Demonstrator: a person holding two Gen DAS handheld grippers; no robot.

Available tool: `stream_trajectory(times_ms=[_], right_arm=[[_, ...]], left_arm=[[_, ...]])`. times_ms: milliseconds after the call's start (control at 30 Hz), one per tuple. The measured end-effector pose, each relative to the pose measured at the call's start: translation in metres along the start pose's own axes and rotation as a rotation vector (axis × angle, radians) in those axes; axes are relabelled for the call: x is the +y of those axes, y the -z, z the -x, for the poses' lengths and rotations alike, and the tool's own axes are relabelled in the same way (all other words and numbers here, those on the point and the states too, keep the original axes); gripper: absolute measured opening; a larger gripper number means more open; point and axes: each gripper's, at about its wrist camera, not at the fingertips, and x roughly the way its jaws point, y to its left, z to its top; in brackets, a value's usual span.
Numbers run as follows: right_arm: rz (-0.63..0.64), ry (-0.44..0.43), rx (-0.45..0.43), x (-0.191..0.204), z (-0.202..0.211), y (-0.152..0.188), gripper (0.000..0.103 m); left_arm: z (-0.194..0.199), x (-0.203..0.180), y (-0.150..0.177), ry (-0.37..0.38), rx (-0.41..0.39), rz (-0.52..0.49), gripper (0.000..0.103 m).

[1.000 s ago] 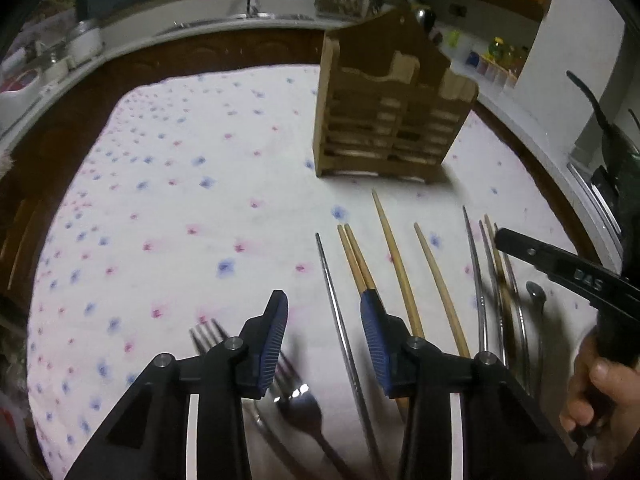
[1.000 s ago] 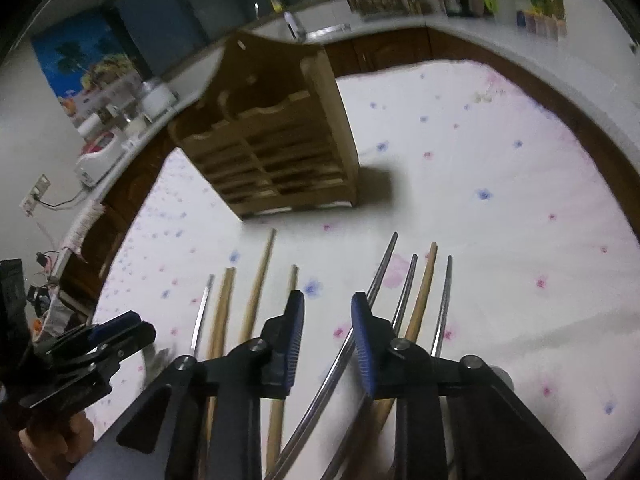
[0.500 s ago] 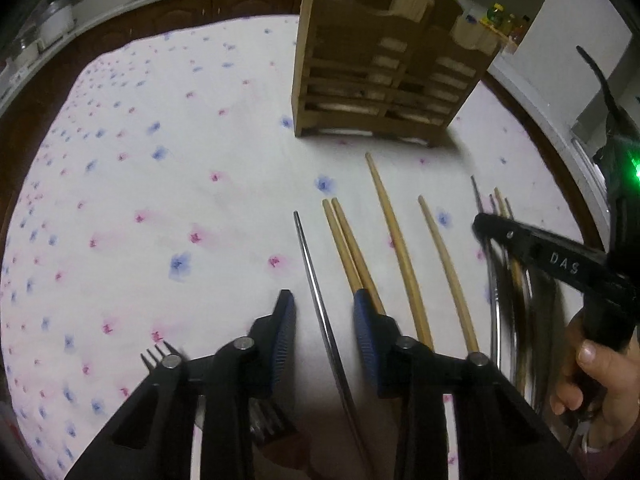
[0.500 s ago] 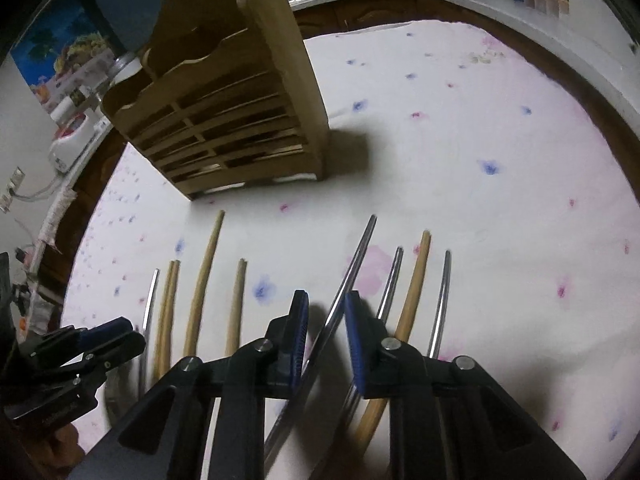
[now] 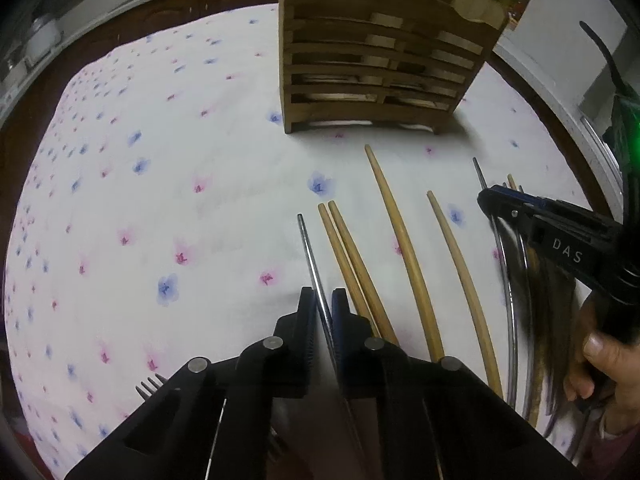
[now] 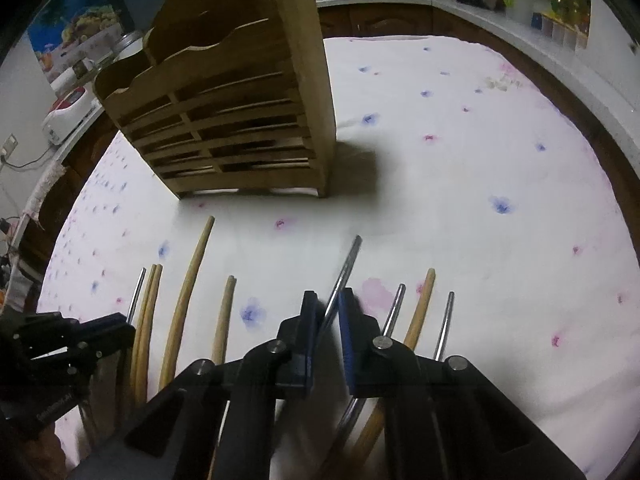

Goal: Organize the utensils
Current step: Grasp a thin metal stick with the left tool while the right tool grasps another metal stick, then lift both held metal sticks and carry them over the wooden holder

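**Mia:** What is going on right now?

**Dad:** It looks like the picking-up step. The left gripper (image 5: 323, 306) has its fingers squeezed onto a metal chopstick (image 5: 310, 248). The right gripper (image 6: 327, 312) is pinching another metal chopstick (image 6: 344, 272).

**Mia:** Where are the sticks?

**Dad:** On the flowery tablecloth (image 5: 160, 184), in a row with the wooden chopsticks (image 5: 400, 232), near the front of the wooden holder (image 5: 372, 64). A fork (image 5: 150, 384) peeks out by the left gripper.

**Mia:** Which way do they point?

**Dad:** Each one is long and thin. The thin tips point away, toward the holder. The right one leans a bit to the right.

**Mia:** What comes next?

**Dad:** I think each stick must be lifted, tipped up straight, and dropped into a slot from the top. A smooth metal stick could slip or twist, so a firm hold matters.
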Motion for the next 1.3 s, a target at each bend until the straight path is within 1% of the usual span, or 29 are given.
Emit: stream_trajectory(times_ms=[33, 133, 167, 333, 533, 767, 800, 900, 967, 1067, 1200, 1300], right_arm=[[-0.009, -0.007, -0.003, -0.001, 0.001, 0.001, 0.008], [-0.082, -0.095, -0.001, -0.01, 0.007, 0.005, 0.006], [-0.09, -0.105, -0.012, -0.011, 0.012, 0.007, 0.006], [-0.109, -0.169, -0.076, -0.011, 0.052, 0.014, 0.006], [-0.096, -0.208, -0.164, -0.004, 0.102, 0.018, 0.005], [-0.062, -0.225, -0.264, 0.005, 0.151, 0.027, 0.005], [-0.06, -0.228, -0.279, 0.007, 0.157, 0.028, 0.005], [-0.049, -0.217, -0.323, 0.01, 0.174, 0.029, 0.005], [-0.048, -0.213, -0.338, 0.009, 0.18, 0.029, 0.005], [-0.049, -0.213, -0.359, 0.009, 0.188, 0.03, 0.005], [-0.052, -0.214, -0.381, 0.008, 0.197, 0.03, 0.005], [-0.054, -0.214, -0.393, 0.006, 0.202, 0.029, 0.005]], left_arm=[[0.001, 0.0, 0.001, 0.001, -0.003, 0.004, 0.006], [0.006, 0.002, 0.003, 0.018, -0.011, 0.026, 0.006], [0.01, 0.003, 0.003, 0.021, 0.009, 0.037, 0.006], [0.046, 0.004, 0.013, 0.064, -0.081, 0.07, 0.005], [0.099, 0.008, 0.035, 0.123, -0.193, 0.104, 0.004], [0.159, 0.015, 0.069, 0.172, -0.301, 0.123, 0.004], [0.167, 0.017, 0.075, 0.17, -0.33, 0.125, 0.004], [0.189, 0.023, 0.089, 0.19, -0.38, 0.137, 0.004], [0.197, 0.025, 0.096, 0.198, -0.413, 0.138, 0.004], [0.209, 0.026, 0.105, 0.182, -0.452, 0.134, 0.004], [0.216, 0.026, 0.112, 0.173, -0.472, 0.136, 0.004], [0.219, 0.027, 0.114, 0.181, -0.481, 0.145, 0.004]])
